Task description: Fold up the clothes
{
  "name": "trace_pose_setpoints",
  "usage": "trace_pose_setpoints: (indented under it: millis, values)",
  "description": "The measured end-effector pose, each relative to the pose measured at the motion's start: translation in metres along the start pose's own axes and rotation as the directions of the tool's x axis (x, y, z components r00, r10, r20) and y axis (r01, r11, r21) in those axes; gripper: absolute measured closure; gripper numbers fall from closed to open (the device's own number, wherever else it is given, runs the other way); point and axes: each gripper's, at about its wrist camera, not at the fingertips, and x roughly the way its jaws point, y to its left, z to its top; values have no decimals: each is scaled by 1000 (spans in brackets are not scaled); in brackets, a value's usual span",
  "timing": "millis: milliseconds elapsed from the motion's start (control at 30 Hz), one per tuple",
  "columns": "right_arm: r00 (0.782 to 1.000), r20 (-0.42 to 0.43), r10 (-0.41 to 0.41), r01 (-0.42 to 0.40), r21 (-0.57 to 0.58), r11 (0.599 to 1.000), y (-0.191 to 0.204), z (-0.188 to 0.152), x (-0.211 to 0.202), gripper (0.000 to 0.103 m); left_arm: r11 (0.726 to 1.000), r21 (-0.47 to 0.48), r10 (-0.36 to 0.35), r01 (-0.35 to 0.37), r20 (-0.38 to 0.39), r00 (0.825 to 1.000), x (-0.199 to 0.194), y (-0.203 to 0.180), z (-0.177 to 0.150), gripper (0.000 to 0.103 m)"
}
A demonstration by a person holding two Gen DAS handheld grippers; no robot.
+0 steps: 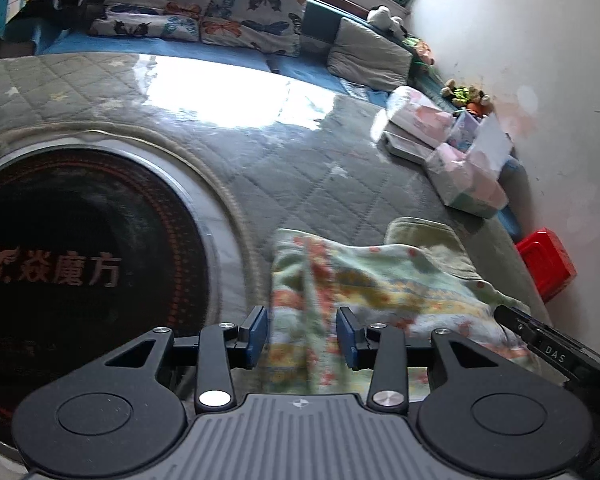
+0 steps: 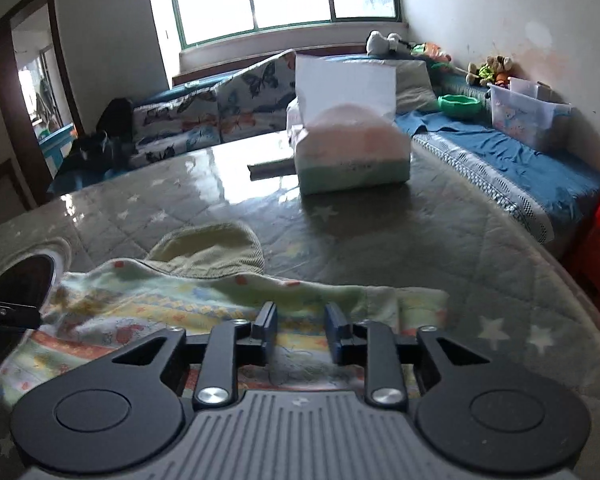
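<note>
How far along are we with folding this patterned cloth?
Done: the patterned cloth lies on the quilted table cover, partly over a beige garment. In hand: nothing; left gripper and right gripper are both open above it. Left: it looks rumpled, not a neat stack, so more folds likely.

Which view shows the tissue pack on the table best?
The right wrist view: the tissue pack stands near the middle, facing the camera, with a white sheet rising from its top. In the left wrist view the pack sits small at the right edge, distorted and seen from the side.
</note>
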Motion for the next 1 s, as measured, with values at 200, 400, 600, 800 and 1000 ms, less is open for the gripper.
trace_pose_setpoints:
  millis: [200, 400, 600, 800, 1000]
  values:
    - [1000, -1, -19, 19, -38, 999, 7, 7, 6, 74, 1000, -25, -15, 15, 8, 1000, -8, 7, -2, 62]
    - [1000, 18, 25, -24, -73, 997, 19, -1, -18, 66, 998, 4, -60, 60, 6, 998, -28, 6, -19, 62]
    - [997, 3, 78, -77, -112, 991, 33, -28, -50, 60, 996, 49, -73, 73, -3, 997, -41, 3, -38, 62]
    - [997, 18, 71, -68, -132, 989, 42, -54, -76, 56, 994, 91, -57, 57, -2, 998, -41, -3, -54, 61]
    - [999, 21, 44, -42, -105, 994, 31, -66, -81, 52, 992, 114, -52, 52, -1, 999, -41, -6, -59, 62]
